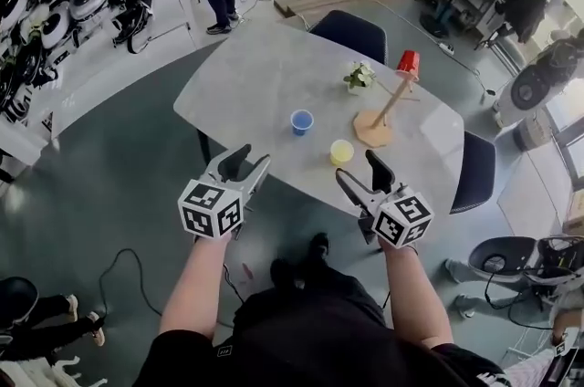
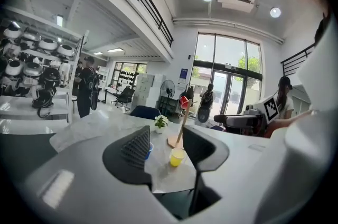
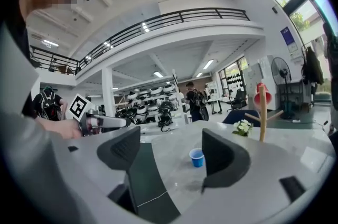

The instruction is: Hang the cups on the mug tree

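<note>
One grey table [image 1: 255, 75] carries everything. Two grippers hover off its 6 o'clock edge, both empty: the left gripper [image 1: 255, 154] has its jaws partly apart, the right gripper [image 1: 355, 164] has them wide. One wooden mug tree [image 1: 392, 100] stands at the table's 3 o'clock, long axis vertical. Three cups: a red cup [image 1: 408, 63] hangs at the tree's top; a blue cup [image 1: 302, 121] and a yellow cup [image 1: 341, 151] stand mouths up at 9 and 8 o'clock of its base. One potted plant [image 1: 359, 78] sits at 12.

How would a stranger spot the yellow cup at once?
On the grey table, find the wooden mug tree. The yellow cup stands beside its base, toward the near edge. Its loose neighbour is the blue cup; the red cup hangs on the tree.
</note>
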Demonstrator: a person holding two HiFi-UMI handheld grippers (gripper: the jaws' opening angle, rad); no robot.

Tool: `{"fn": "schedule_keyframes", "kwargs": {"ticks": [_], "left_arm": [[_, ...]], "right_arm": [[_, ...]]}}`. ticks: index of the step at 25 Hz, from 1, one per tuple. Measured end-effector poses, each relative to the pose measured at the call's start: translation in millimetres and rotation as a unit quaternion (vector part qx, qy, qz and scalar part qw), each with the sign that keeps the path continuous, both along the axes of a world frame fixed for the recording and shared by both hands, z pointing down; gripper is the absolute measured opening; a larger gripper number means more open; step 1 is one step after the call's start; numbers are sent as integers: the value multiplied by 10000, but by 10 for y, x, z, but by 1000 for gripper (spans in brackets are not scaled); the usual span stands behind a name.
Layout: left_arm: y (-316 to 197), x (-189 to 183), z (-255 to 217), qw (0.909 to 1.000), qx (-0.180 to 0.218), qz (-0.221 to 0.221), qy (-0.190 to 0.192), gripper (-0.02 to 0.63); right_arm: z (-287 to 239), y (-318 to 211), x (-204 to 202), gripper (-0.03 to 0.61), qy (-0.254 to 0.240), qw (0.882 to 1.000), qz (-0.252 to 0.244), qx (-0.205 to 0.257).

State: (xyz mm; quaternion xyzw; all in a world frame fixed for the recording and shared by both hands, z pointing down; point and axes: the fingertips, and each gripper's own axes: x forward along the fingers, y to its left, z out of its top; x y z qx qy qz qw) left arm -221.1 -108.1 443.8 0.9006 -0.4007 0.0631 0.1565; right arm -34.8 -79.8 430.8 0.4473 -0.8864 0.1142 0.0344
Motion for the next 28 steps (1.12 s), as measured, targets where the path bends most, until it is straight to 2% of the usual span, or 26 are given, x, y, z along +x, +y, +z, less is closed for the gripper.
{"fn": "schedule_keyframes", "kwargs": {"ticks": [6, 12, 17, 22, 28], "left_arm": [[-242, 291, 283, 9995, -289, 97, 35, 200], [-602, 503, 627, 9989, -448, 23, -138, 199], [-833, 692, 917, 9982, -566, 30, -188, 199], [-955, 875, 1271, 9970, -715, 116, -277, 199], [-967, 996, 1549, 9946, -964, 182, -339, 199]], "right_arm": [[475, -387, 326, 354, 78, 9991, 370, -169], [1064, -661, 360, 365, 404, 9979, 137, -483], [1593, -827, 487, 367, 623, 9946, 296, -774], [2143, -935, 641, 367, 714, 9905, 387, -1105], [2517, -1051, 594, 366, 901, 9867, 251, -1329]]}}
